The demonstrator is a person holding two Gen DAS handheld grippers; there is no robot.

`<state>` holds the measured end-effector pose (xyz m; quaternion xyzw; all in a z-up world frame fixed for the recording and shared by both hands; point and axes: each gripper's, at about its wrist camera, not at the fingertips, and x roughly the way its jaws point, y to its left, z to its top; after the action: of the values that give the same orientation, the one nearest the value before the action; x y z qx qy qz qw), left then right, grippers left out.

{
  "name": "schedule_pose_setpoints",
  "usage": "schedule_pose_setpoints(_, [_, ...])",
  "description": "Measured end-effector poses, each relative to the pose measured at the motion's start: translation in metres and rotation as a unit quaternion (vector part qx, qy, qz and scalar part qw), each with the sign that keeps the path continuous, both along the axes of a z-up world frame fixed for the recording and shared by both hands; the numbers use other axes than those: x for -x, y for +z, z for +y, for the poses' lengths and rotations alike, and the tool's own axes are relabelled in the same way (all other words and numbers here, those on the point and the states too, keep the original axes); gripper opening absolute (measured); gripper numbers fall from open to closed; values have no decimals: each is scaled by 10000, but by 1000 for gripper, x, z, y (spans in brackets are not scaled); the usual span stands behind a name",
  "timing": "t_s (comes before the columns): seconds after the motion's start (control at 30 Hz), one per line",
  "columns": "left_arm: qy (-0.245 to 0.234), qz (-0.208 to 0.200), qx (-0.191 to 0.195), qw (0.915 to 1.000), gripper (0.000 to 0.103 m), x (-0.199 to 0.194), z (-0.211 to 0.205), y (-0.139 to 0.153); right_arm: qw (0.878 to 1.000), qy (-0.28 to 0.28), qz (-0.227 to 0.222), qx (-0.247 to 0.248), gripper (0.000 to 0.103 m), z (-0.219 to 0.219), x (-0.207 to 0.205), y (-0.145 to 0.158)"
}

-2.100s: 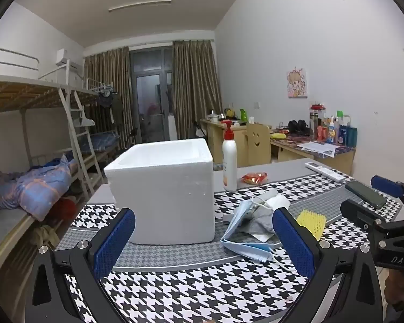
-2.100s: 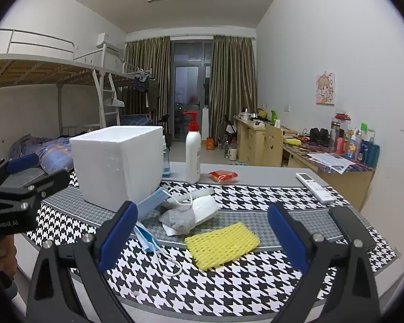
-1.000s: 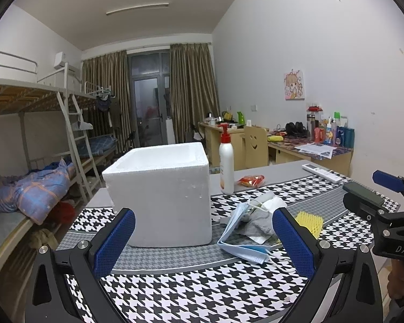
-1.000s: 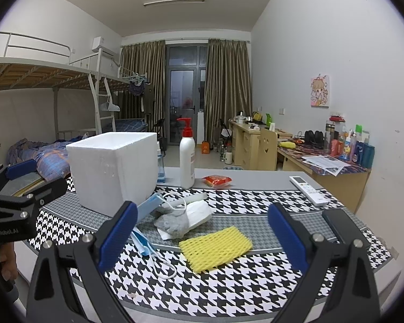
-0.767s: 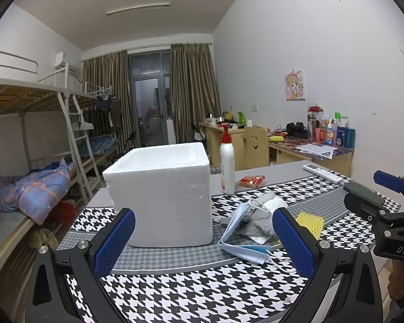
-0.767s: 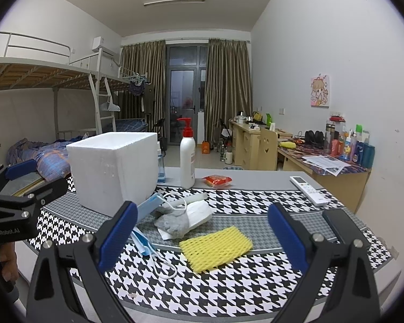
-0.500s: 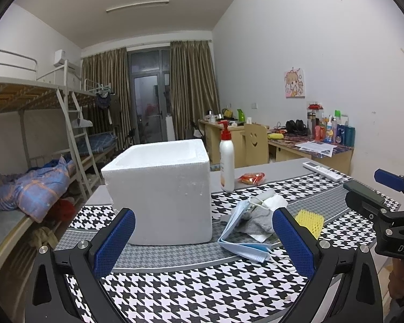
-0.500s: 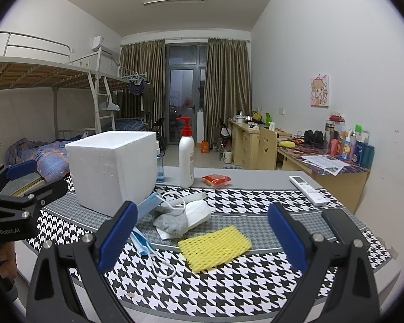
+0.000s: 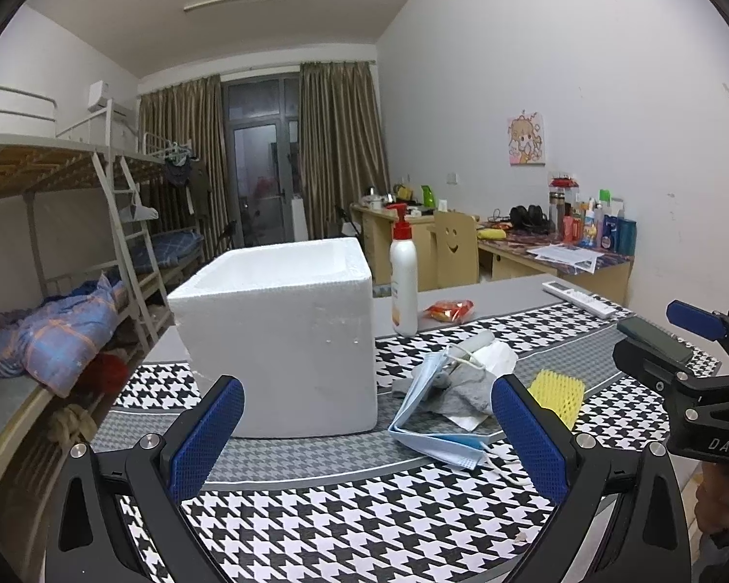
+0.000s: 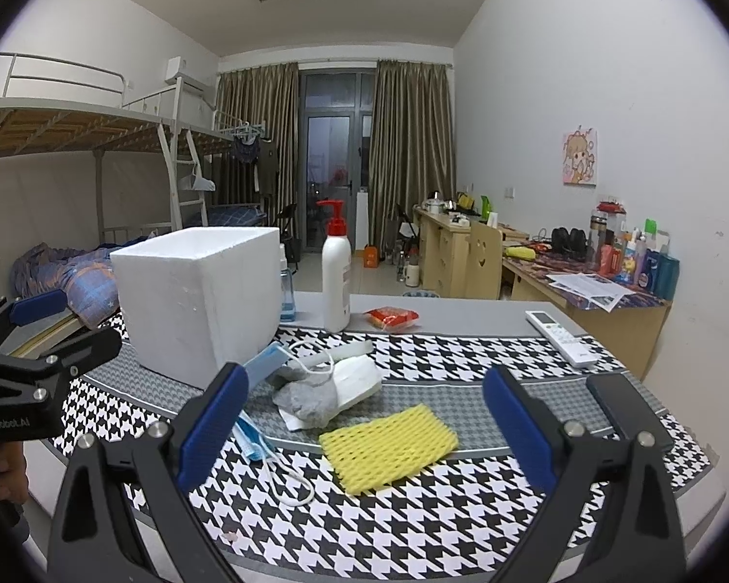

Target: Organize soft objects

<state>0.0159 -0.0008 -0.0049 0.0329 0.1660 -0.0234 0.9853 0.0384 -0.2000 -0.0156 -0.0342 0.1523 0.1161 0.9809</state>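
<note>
A white foam box (image 9: 286, 335) (image 10: 199, 291) stands open-topped on the houndstooth table cloth (image 9: 364, 524). Right of it lies a heap of soft things: a blue face mask (image 9: 427, 418) (image 10: 262, 364), a grey sock (image 9: 466, 388) (image 10: 311, 398), a white pad (image 10: 359, 379) and a yellow foam net (image 10: 389, 442) (image 9: 556, 391). My left gripper (image 9: 369, 432) is open above the table's near edge, in front of the box. My right gripper (image 10: 364, 418) is open too, hovering before the yellow net. Neither holds anything.
A white pump bottle (image 10: 335, 277) and a red snack packet (image 10: 393, 316) stand behind the heap. A remote (image 10: 559, 337) and a dark phone (image 10: 622, 408) lie at the right. A bunk bed (image 9: 48, 243) is at the left, desks along the right wall.
Both views drift only slightly; the left gripper's view shifts a little. Nothing on the table has moved and both grippers stay open.
</note>
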Motion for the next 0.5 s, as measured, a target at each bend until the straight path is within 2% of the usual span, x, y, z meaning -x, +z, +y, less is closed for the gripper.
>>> schedule_pose_setpoints(0.5, [-186,572,70,9982,102,-36,-2,-20,9991,-125,370,184,99,1,-26,-13])
